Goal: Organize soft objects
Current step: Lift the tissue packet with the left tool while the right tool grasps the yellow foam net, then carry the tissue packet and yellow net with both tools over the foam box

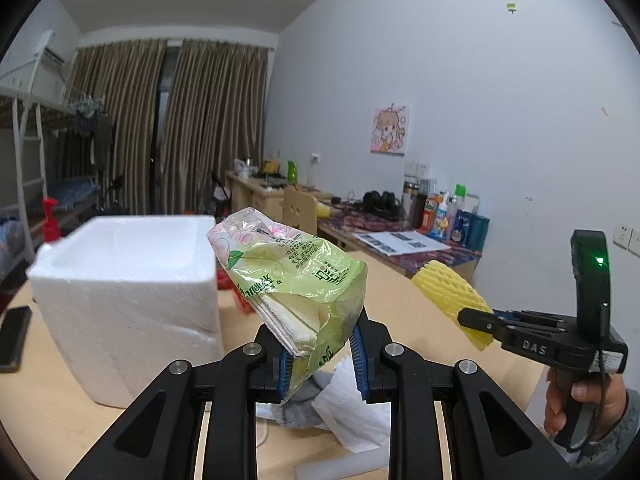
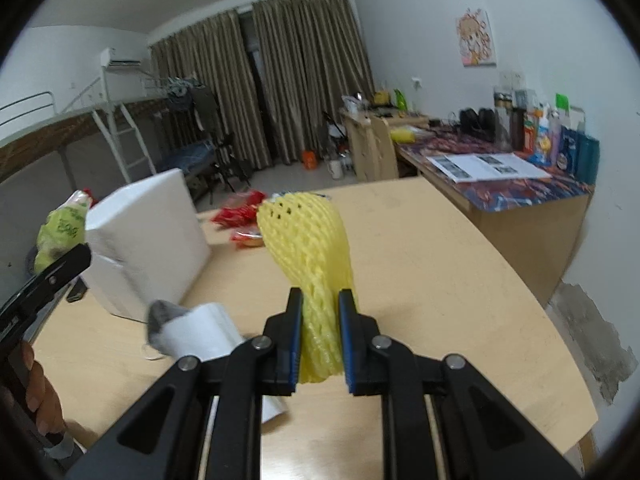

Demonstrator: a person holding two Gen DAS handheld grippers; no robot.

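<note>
The left gripper (image 1: 322, 354) is clamping a green tissue pack (image 1: 296, 280) above the tabletop (image 2: 440, 280), beside the white foam box (image 1: 124, 300). The right gripper (image 2: 320, 340) is squeezing a yellow foam net (image 2: 312, 256), lifted off the tabletop.

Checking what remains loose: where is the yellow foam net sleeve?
Pinched in the right gripper, the yellow foam net sleeve is lifted above the wooden table, right of the white foam box.

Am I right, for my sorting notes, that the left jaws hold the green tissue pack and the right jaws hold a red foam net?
Not quite: the foam net is yellow, as the right wrist view shows. The left jaws do hold the green tissue pack.
</note>
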